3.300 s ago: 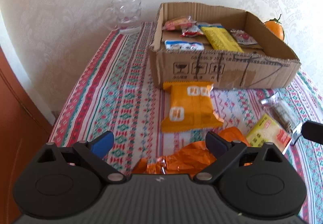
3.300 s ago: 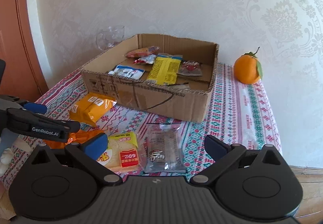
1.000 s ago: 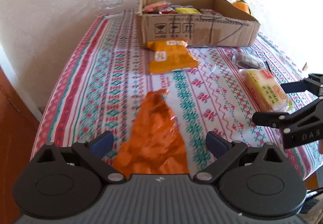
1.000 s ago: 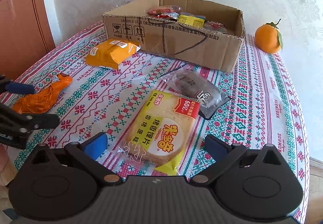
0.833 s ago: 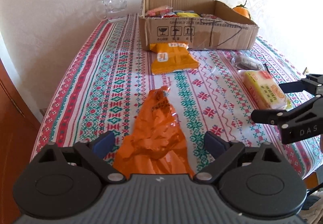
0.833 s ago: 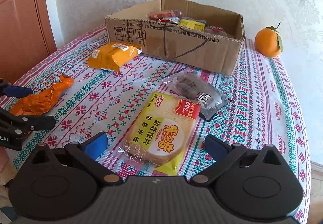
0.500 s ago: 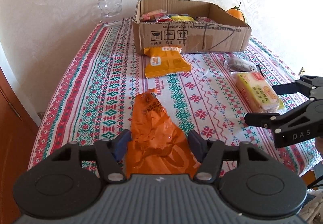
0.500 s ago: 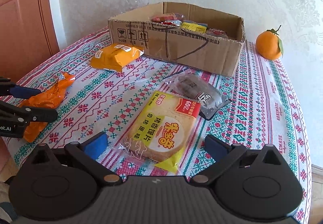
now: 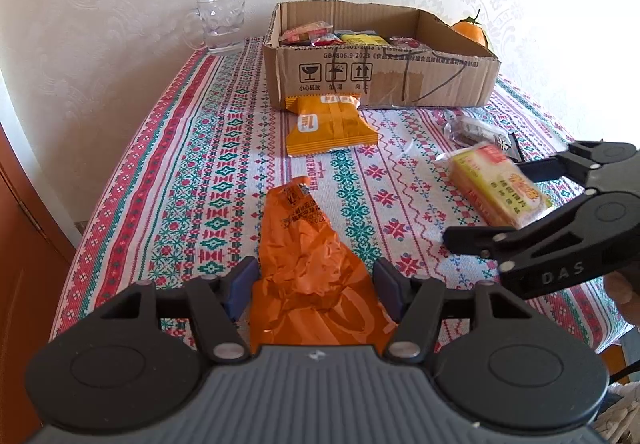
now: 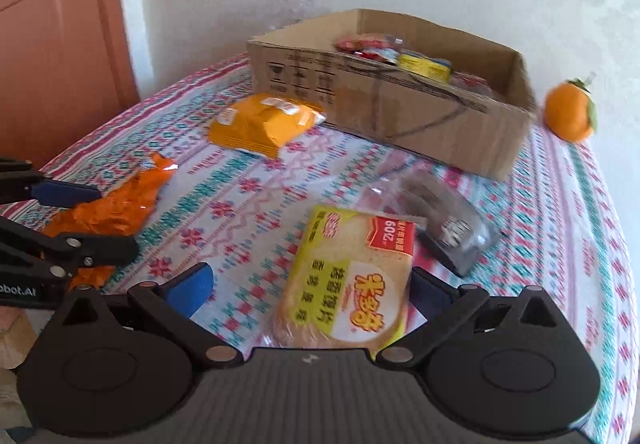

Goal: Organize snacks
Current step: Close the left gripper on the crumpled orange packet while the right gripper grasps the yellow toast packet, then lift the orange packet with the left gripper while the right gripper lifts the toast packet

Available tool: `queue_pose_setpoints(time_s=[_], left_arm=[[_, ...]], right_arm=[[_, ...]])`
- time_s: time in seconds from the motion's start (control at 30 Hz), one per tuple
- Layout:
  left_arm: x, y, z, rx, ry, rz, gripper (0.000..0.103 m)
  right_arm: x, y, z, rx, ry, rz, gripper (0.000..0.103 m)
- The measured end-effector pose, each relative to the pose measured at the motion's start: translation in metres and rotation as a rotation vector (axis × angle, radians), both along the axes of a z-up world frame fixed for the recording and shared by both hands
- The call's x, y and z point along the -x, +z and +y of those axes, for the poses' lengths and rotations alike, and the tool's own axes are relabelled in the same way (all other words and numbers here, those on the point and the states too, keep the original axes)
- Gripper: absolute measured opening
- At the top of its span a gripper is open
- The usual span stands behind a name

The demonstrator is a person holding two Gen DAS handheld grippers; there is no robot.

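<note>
Orange snack bag (image 9: 308,264) sits crumpled on the table (image 9: 192,164) w/ its near end clamped in the left claw (image 9: 310,290), long axis running straight away from the claw, narrow tip aimed toward the cardboard box (image 9: 380,80). Right claw (image 10: 310,290) is spread open, its pads either side of the yellow bread pack (image 10: 348,284), w/ that pack's long axis also pointing roughly boxward. Further out: yellow-orange pouch (image 9: 330,124) touching the box front, clear dark-snack packet (image 10: 444,220) beside the bread pack, glass mug (image 9: 220,24) & orange fruit (image 10: 570,112) near the wall.
</note>
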State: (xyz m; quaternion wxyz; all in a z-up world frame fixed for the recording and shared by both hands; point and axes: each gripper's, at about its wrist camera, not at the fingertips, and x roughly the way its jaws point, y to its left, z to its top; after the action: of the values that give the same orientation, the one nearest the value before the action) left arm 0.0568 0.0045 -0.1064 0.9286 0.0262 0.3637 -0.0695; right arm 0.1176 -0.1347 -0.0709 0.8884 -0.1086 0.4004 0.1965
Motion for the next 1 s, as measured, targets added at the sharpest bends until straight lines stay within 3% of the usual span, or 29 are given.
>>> queue_pose_setpoints(time_s=[0.17,0.33,0.43,1.0], left_arm=[[0.001,0.000,0.000,0.001,0.002,-0.002,0.063],[0.000,0.000,-0.001,-0.006,0.006,0.000,0.063],[-0.001,0.001,-0.001,-0.002,0.010,0.000,0.063],[0.001,0.011,0.002,-0.004,-0.034,0.015,0.061]], right_arm=[[0.000,0.001,0.004,-0.003,0.011,-0.003,0.099],[0.004,0.005,0.000,-0.001,-0.026,-0.026,0.078],[0.006,0.007,-0.002,0.002,-0.040,-0.034,0.060],[0.014,0.023,-0.008,-0.005,-0.056,-0.054,0.060]])
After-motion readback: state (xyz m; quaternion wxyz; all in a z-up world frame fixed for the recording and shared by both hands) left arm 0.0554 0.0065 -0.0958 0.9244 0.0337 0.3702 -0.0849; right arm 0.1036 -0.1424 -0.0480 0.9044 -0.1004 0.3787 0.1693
